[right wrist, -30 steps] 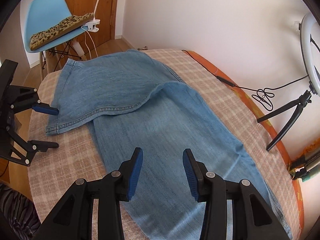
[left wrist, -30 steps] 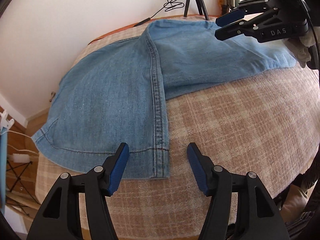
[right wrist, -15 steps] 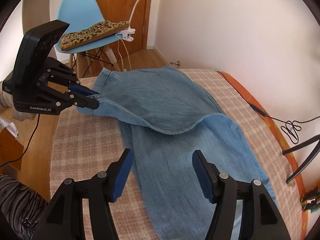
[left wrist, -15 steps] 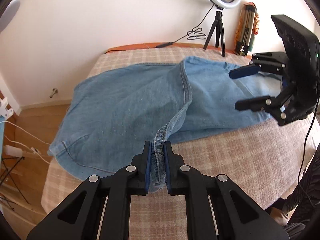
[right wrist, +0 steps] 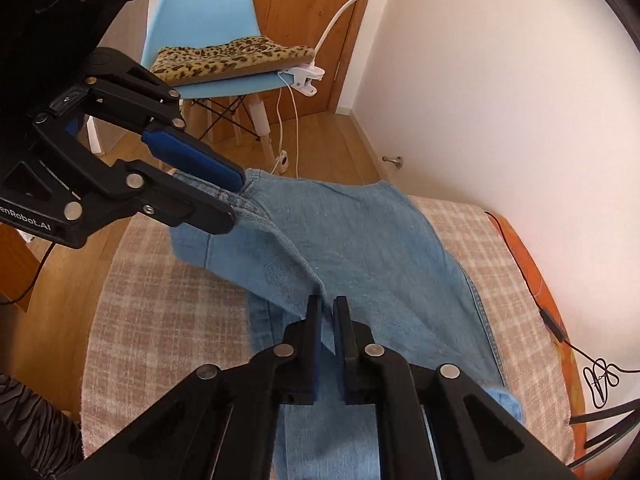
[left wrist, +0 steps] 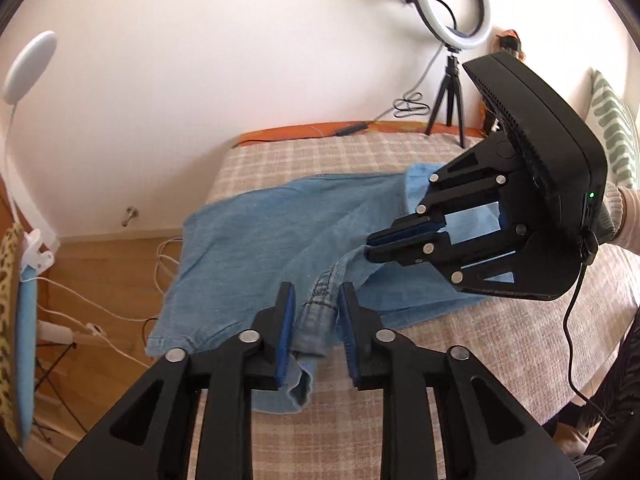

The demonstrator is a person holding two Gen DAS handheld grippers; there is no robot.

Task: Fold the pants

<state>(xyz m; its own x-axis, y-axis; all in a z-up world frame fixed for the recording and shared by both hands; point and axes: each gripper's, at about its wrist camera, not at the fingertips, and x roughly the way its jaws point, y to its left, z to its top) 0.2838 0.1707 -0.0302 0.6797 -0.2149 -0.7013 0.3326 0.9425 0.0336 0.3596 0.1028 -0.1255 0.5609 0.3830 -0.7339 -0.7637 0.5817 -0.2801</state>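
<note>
The light blue denim pants (right wrist: 360,248) lie on the bed with the beige checked blanket (right wrist: 160,300). In the right wrist view their long axis runs from the bottom centre of the frame up toward the upper left. One layer is folded over the rest, and its free edge is raised off the blanket.

The left gripper (left wrist: 316,292) has a thick, bunched hem between its blue pads. Its jaws have just been opening, yet in the right wrist view the hem hangs lifted between the pads at the upper left, so they appear to bear on it, though loosely. The right gripper (right wrist: 328,304) has just closed and pinches a thin ridge of the same raised edge at the lower centre of its own view. In the left wrist view its tips bite the denim just right of centre.

Both grippers therefore hold one edge, the left at its hem end and the right further along toward the middle. The rest of the cloth lies beyond the tips of both, toward the white wall. The next move likely turns on carrying this edge across the long axis with both ends level. A slack left hold could let the hem slip.

Counted: one pair of pants, two grippers, one pale blue plastic chair (right wrist: 200,20) and one white ring light on a tripod (left wrist: 452,4).
</note>
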